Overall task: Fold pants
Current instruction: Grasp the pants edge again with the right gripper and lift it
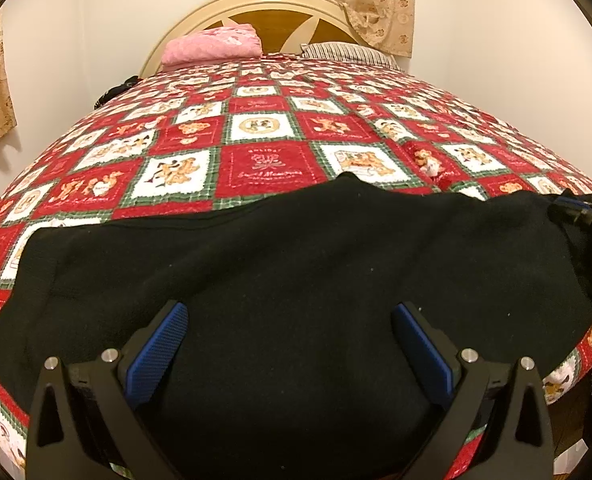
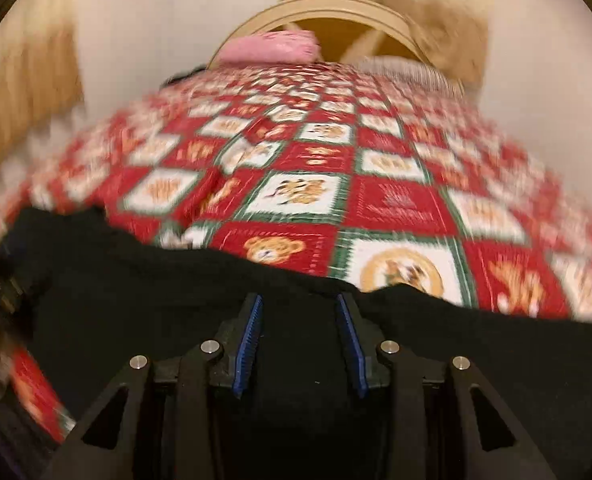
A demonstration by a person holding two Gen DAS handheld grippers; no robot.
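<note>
Right now the black pants (image 1: 296, 272) lie spread flat on the near end of the bed, on a red & white teddy-bear quilt (image 1: 263, 132). Left gripper (image 1: 289, 316) hangs over the pants w/ its blue pads (image 1: 159, 354) wide apart, nothing held. Right gripper (image 2: 300, 308) is over the pants' far edge, pads partly apart, nothing pinched between them. Right view is blurry. Pink pillow (image 1: 211, 46) & a striped one (image 1: 348, 53) sit far back by the round headboard (image 1: 279, 4).
</note>
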